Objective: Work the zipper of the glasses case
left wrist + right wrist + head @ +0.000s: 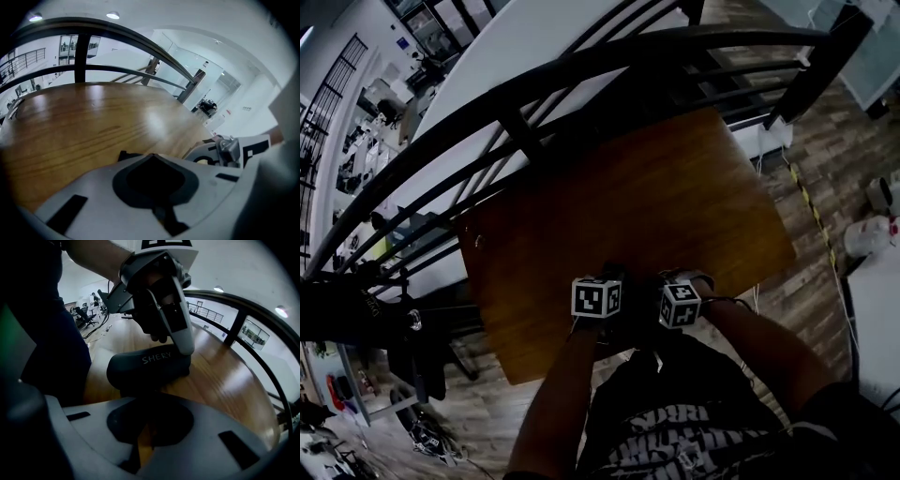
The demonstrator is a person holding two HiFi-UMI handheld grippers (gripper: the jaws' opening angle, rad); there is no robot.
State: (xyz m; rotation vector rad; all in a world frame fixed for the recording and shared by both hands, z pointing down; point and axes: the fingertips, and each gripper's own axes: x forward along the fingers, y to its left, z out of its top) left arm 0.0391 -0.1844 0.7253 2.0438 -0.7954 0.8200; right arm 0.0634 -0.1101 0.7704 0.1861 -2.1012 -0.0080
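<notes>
The dark glasses case (150, 365), printed SHERY, lies on the wooden table (628, 187) by its near edge. My left gripper (183, 347) comes down from above, shut, with its grey fingers (176, 319) pressing on the case's right end. My right gripper (140, 399) is shut with its tips against the case's near side. The zipper pull is hidden there. In the head view both grippers (623, 321) (654, 328) sit close together over the dark case (637, 336). The left gripper view shows its shut jaws (152, 157) and bare tabletop (93, 122).
A dark curved railing (581, 66) runs round the table's far and left sides. The person's patterned shorts (694, 431) are right against the near edge. Wood floor (825, 141) lies to the right. The right gripper's marker cube (248, 150) is close beside the left one.
</notes>
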